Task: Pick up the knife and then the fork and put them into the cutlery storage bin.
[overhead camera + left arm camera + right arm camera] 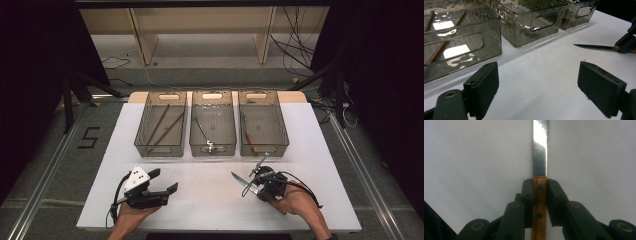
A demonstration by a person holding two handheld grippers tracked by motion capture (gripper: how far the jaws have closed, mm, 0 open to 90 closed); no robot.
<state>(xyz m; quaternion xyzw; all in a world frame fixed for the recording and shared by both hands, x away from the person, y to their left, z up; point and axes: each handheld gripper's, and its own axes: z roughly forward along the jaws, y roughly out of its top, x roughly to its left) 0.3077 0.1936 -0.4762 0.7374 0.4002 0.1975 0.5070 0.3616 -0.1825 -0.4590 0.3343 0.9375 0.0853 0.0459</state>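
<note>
A knife with a steel blade (540,152) and a brown wooden handle (539,205) lies flat over the white table. My right gripper (539,185) is shut on the handle just behind the blade, one black pad on each side. In the high view the right gripper (260,183) sits at the front right, with the knife (242,181) pointing left. My left gripper (167,180) rests at the front left, its jaws wide open and nothing between them. The left gripper view shows that open left gripper (537,85) over bare table, with the knife blade (594,46) at the far right.
Three clear bins stand side by side at the back. The left bin (160,150) holds two brown sticks (161,125), the middle bin (212,149) a metal utensil (202,131), the right bin (264,149) a wooden-handled piece (250,139). A thin metal piece (259,163) shows beside the right gripper.
</note>
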